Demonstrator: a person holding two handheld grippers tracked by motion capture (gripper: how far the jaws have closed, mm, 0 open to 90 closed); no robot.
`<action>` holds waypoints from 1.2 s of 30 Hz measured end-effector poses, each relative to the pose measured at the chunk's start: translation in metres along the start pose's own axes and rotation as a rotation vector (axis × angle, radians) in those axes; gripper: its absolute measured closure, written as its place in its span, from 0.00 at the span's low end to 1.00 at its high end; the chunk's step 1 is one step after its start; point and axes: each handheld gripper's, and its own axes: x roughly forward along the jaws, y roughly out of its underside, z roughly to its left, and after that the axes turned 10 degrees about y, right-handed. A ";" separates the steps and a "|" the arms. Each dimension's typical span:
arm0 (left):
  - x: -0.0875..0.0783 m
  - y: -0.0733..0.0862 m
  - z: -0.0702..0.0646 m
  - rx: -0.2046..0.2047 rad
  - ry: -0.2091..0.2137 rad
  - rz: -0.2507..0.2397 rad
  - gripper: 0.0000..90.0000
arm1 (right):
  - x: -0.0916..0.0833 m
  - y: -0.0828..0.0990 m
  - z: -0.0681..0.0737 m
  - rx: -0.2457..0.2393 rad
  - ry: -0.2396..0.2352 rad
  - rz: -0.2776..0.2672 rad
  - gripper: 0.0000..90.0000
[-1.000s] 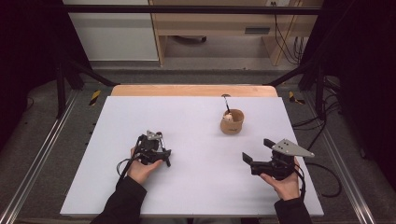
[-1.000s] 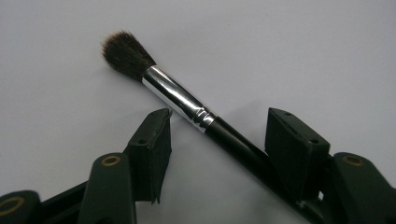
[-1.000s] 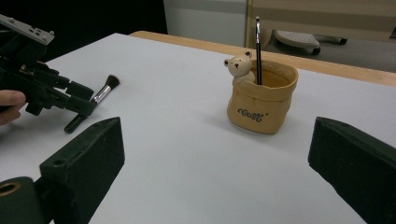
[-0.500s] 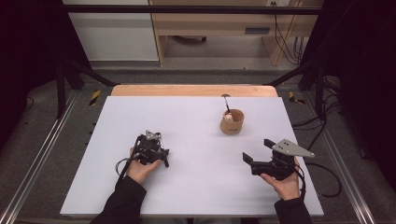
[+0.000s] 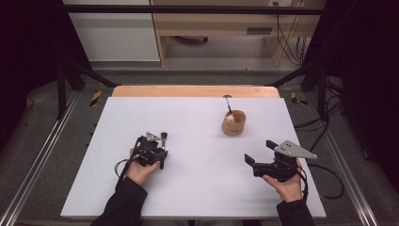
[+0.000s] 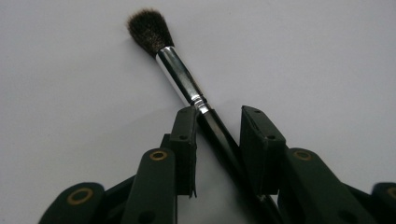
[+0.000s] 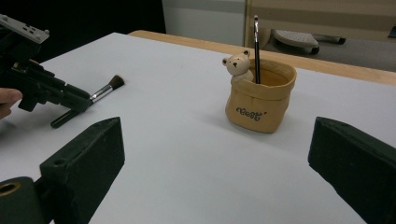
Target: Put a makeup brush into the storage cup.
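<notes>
Even overhead light on the pale table [image 5: 197,188] — soft shadows, dark surroundings, near foreground slightly blurred.

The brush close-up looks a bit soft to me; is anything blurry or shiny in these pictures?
Left gripper view: the brush has glare along its metal collar, and the bristles are soft. Right gripper view: its own jaws blur, the pot is sharp. High view: dark edges.

Black sleeves [image 5: 123,207]; black fingers [image 6: 181,140], brass-ringed screw holes, grey three-cornered plate [image 5: 294,149].

High view overhead facing forward, gripper views low, near table [image 5: 197,188], sharing brush [image 6: 187,88].
</notes>
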 end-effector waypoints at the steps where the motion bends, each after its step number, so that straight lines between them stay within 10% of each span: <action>1: 0.000 0.000 0.000 0.000 0.002 0.002 0.75 | 0.000 0.000 0.000 0.000 0.000 0.000 0.05; 22: -0.003 0.000 0.002 0.043 0.027 0.032 0.87 | 0.000 0.000 0.000 -0.002 -0.002 -0.002 0.05; 36: -0.017 -0.012 -0.001 0.086 0.041 0.029 0.46 | -0.001 -0.001 -0.001 0.001 0.001 -0.004 0.05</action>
